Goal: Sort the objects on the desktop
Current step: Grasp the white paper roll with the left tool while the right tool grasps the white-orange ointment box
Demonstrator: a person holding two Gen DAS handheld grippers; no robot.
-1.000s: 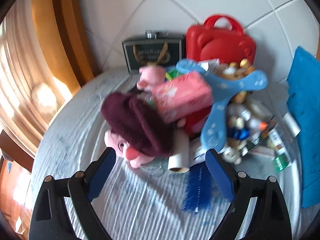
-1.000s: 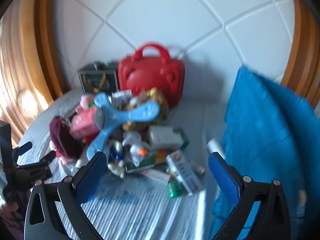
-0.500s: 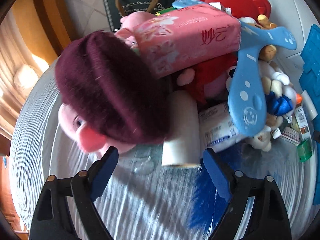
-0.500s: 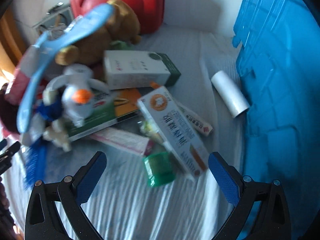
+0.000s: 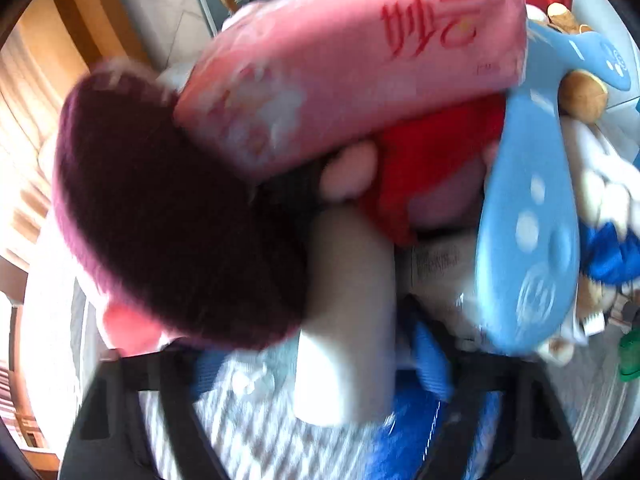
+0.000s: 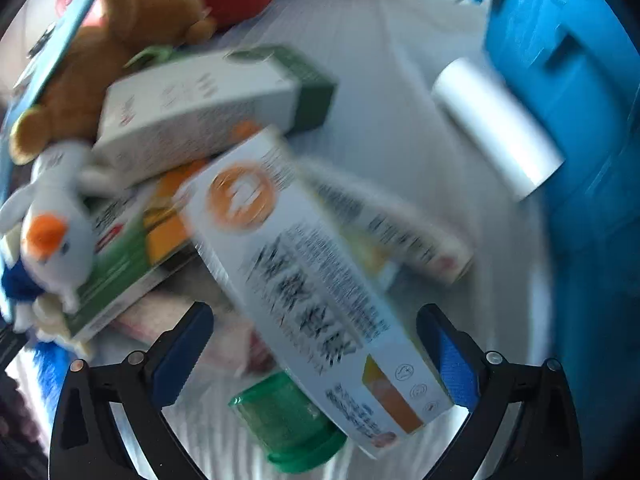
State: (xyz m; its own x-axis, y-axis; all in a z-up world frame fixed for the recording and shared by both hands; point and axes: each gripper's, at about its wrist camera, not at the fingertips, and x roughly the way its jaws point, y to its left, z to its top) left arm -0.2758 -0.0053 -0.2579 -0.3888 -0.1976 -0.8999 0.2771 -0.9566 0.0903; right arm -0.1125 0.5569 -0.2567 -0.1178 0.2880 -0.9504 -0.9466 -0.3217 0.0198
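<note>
Left gripper (image 5: 320, 364) has just been closing its jaws, with a smooth white roll (image 5: 348, 320) lying between the blue pads; too blurry to tell if they touch it. A fuzzy maroon knit hat (image 5: 168, 216) sits above the left jaw, and a glossy pink tissue pack (image 5: 352, 68) beyond it. Right gripper (image 6: 316, 356) is spread wide around the near end of a long white cardboard box (image 6: 312, 272), not pinching. A ribbed green cap (image 6: 288, 424) lies between the jaws too.

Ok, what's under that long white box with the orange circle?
The green-capped bottle pokes out beneath the white box; a narrow tube box and a green-and-orange pack lie partly under it. The rest is covered.
</note>
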